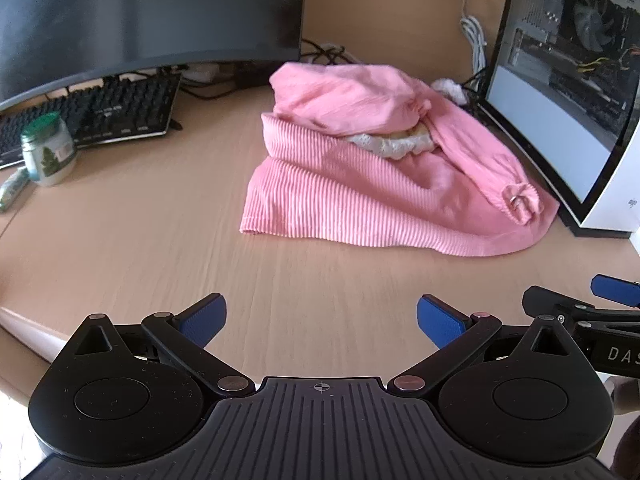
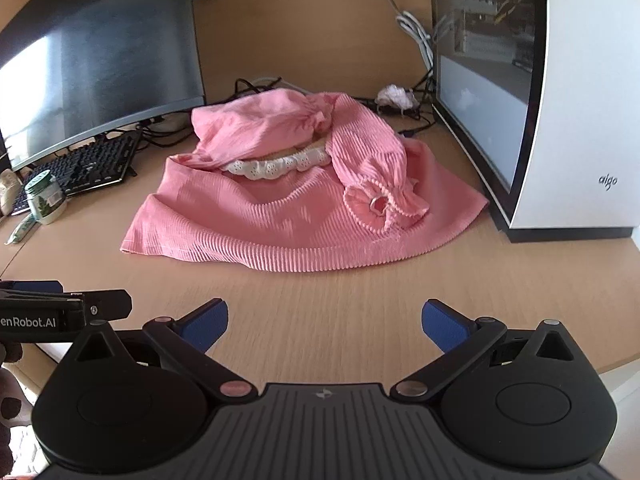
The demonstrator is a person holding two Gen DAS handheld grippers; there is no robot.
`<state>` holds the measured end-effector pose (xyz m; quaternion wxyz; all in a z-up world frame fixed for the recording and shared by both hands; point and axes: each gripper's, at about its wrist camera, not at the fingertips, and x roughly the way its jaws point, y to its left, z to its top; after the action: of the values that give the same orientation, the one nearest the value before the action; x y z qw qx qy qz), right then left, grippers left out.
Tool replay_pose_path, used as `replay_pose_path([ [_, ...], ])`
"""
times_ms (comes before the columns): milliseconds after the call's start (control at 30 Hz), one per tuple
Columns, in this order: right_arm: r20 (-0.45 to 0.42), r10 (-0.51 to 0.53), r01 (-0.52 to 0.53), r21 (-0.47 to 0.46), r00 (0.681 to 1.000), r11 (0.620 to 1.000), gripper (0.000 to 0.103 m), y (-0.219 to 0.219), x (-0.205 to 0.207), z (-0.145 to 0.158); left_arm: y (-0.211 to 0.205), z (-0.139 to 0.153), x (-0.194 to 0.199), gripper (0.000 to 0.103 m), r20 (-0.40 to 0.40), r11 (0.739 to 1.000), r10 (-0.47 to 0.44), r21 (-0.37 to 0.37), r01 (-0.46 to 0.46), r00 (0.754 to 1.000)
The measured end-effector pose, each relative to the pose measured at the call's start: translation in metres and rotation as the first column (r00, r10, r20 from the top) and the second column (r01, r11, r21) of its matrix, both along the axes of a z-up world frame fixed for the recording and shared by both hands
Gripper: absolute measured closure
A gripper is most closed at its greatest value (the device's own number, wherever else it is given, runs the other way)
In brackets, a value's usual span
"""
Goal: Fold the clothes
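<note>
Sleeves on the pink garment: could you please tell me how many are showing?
2. One sleeve lies across the right side of the pink garment, its ruffled cuff facing the camera. The other sleeve is folded across the top, above the white lace collar.

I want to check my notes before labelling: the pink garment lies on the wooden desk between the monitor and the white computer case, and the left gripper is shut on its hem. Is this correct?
Not quite. The left gripper is open and holds nothing; it is apart from the pink garment, as the left wrist view shows. The garment does lie on the wooden desk between the monitor and the white computer case.
</note>
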<state>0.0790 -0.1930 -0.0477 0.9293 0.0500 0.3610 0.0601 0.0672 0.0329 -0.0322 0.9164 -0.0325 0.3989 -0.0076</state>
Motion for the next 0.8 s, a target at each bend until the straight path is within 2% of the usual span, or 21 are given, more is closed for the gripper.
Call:
replay_pose_path([
  [133,-0.046,-0.067,0.069,0.032,0.997,0.997,0.0,0.002,0.017,-0.003,0.015,-0.004,0.025,0.0,-0.029,0.999,-0.041,-0.032,0.04,0.999],
  [267,-0.084,-0.125,0.13,0.054,0.989,0.99,0.0,0.003,0.033,-0.003,0.032,0.002,0.067,0.0,-0.035,0.987,-0.099,-0.133,0.093,0.995],
  [400,-0.088,-0.159,0.163,0.047,0.983,0.986,0.0,0.0,0.046,0.006,0.029,0.014,0.117,0.0,0.0,0.95,-0.206,-0.238,0.2,0.978],
  [500,-0.09,-0.183,0.188,0.041,0.979,0.981,0.0,-0.001,0.055,0.013,0.007,0.016,0.153,0.0,0.029,0.905,-0.322,-0.284,0.317,0.946],
  [567,-0.092,-0.2,0.204,0.038,0.975,0.978,0.0,-0.002,0.061,0.017,-0.003,0.008,0.173,0.0,0.003,0.887,-0.361,-0.309,0.344,0.933],
  [700,-0.095,-0.233,0.236,0.03,0.968,0.971,0.0,-0.005,0.074,0.026,-0.009,-0.015,0.191,0.0,-0.076,0.895,-0.347,-0.326,0.305,0.935],
  [733,-0.104,-0.216,0.222,0.053,0.971,0.974,0.0,-0.006,0.084,0.022,-0.008,-0.021,0.191,0.0,-0.091,0.898,-0.34,-0.329,0.294,0.936],
  [800,-0.122,-0.173,0.187,0.105,0.977,0.977,0.0,-0.008,0.107,0.013,-0.005,-0.026,0.186,0.0,-0.07,0.901,-0.335,-0.316,0.297,0.94],
])
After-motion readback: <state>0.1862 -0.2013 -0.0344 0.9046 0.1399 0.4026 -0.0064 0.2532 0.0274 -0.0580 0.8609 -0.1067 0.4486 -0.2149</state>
